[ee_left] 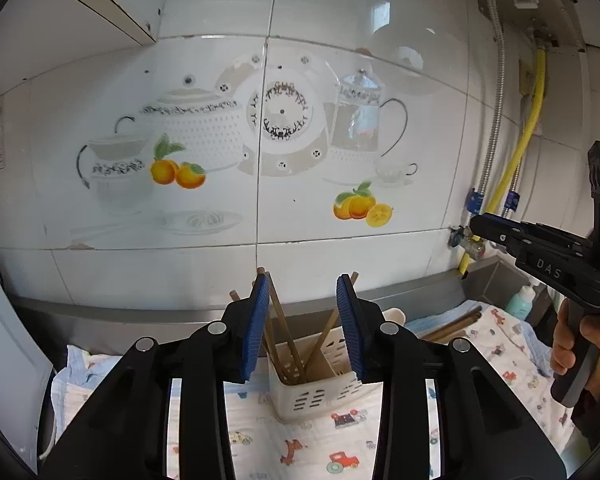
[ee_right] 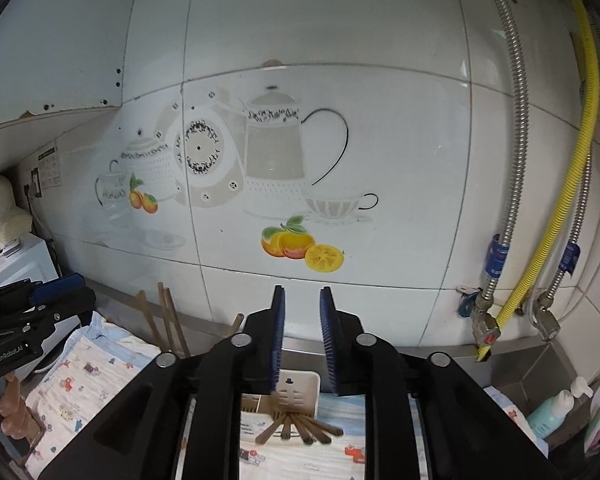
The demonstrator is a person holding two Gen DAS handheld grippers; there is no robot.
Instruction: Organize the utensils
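White slotted utensil holder (ee_left: pixel 300 390) upright on patterned cloth, several brown chopsticks (ee_left: pixel 284 332) standing in it, leaning both ways (count unclear). More chopsticks (ee_right: pixel 296 428) lying loose, fanned out, ends against a white slotted tray (ee_right: pixel 296 394).

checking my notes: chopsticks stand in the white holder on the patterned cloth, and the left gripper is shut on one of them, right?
Not quite. The left gripper is open and holds nothing; the left wrist view shows its blue pads apart, with the chopsticks seen between them but ungripped. The rest holds: the chopsticks stand in the white holder on the patterned cloth.
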